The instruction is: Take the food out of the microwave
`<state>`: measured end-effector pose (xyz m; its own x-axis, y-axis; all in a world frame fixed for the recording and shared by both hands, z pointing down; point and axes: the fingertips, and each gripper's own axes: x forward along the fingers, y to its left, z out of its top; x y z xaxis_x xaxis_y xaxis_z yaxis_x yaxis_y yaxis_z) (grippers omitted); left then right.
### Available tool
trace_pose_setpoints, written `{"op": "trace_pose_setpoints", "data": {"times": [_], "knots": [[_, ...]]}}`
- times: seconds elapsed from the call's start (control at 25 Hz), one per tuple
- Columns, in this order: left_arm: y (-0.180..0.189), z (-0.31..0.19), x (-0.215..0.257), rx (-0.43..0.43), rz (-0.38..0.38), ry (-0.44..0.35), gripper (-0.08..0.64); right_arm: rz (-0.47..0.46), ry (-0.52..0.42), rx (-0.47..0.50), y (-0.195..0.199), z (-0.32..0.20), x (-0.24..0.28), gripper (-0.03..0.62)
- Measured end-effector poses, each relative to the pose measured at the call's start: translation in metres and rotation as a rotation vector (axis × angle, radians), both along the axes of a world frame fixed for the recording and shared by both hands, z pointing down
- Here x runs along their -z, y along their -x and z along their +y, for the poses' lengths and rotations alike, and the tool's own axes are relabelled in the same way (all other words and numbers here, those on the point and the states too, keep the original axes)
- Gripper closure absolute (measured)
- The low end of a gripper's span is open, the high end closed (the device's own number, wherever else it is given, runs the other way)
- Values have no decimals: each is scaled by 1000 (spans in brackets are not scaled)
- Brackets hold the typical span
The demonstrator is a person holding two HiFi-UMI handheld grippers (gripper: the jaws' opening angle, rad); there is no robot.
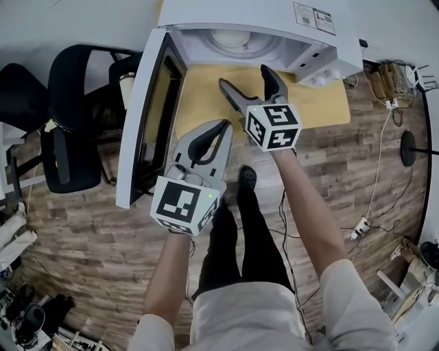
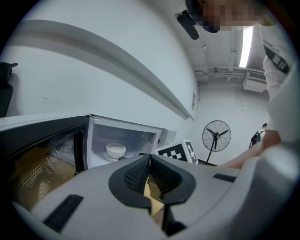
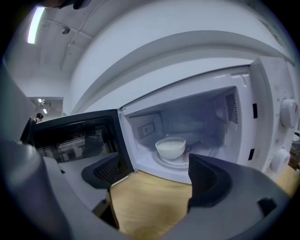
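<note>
Well, a plain white bowl [image 3: 171, 147] sits inside the open microwave [image 3: 206, 115].

White microwave [image 1: 240, 14], white bowl [image 3: 170, 147], pale yellow tabletop [image 1: 206, 96], brown plank-patterned floor [image 1: 89, 253], black office chair [image 1: 68, 164]

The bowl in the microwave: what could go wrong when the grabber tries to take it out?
The bowl is round and smooth, so the open right gripper might slip and tip it, spilling what's inside. It sits back on the turntable, so the jaws could bump the walls of the microwave. The open door stands close beside the shut left gripper, which could knock it.
</note>
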<state>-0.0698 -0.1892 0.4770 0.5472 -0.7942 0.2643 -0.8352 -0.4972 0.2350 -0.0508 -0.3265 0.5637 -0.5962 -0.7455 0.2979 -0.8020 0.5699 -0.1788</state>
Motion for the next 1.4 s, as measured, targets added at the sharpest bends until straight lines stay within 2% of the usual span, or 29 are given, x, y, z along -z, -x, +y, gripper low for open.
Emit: {"op": "trace_pose_setpoints", "data": {"times": [0.48,1.0,1.4], "knots": [[14,-33,-10,78,1,17,548,68,-14,-48,7,-61,-24,89],[15,-48,-14,90,0,27,548,165,-36,-83,17,-106,-30,24],[17,-49,-13,98,-4,29,548,210,11,-91,27,-127,-39,20]]}}
